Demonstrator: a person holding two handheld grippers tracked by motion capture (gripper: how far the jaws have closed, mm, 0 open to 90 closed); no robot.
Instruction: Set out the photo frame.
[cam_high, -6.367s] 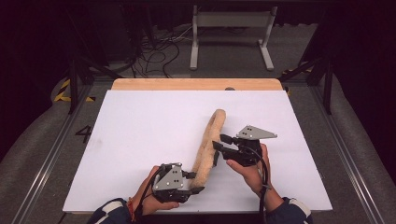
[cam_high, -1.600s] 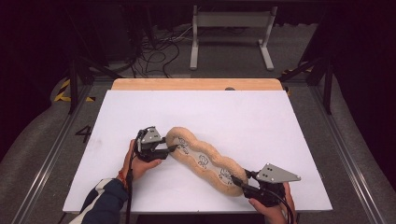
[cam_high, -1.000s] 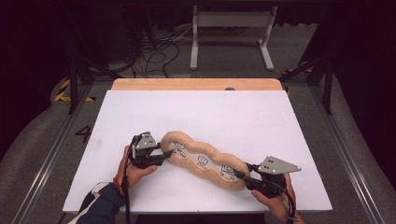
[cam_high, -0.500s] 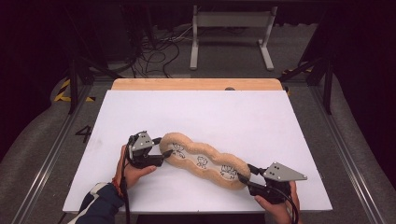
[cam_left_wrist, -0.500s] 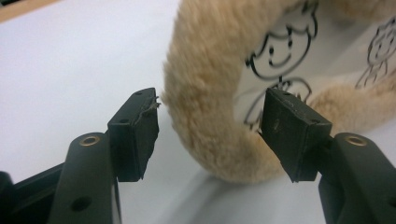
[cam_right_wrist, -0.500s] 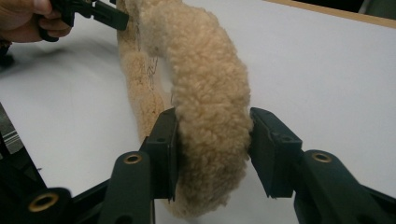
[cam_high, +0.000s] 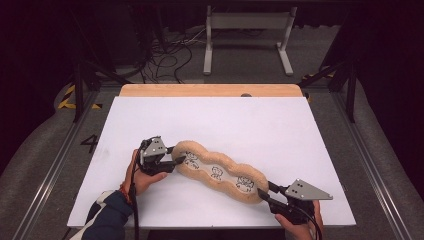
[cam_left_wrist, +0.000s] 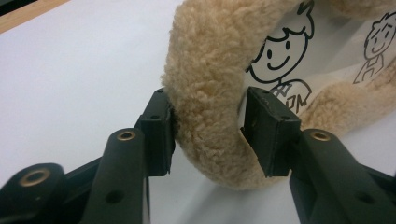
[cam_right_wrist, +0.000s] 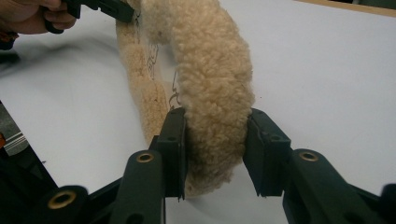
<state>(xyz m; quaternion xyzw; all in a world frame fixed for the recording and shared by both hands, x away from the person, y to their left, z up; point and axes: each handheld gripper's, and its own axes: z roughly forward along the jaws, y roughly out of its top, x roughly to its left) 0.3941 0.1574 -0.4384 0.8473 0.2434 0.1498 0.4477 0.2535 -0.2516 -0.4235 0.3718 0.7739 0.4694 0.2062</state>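
Table (cam_high: 300, 130) under a white sheet carries a long fleecy cushion (cam_high: 218, 171), lying slantwise before me. My left tongs (cam_high: 176, 154), jaws just closing, clench its far-left end; my right tongs (cam_high: 264, 191), also just closing, pinch its near-right end between both pads.

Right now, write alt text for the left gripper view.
Two black jaws of the left hand-held gripper straddle the rounded end of a tan fleece cushion on a white table. Smiling cartoon figures are printed on its pale inner panel.
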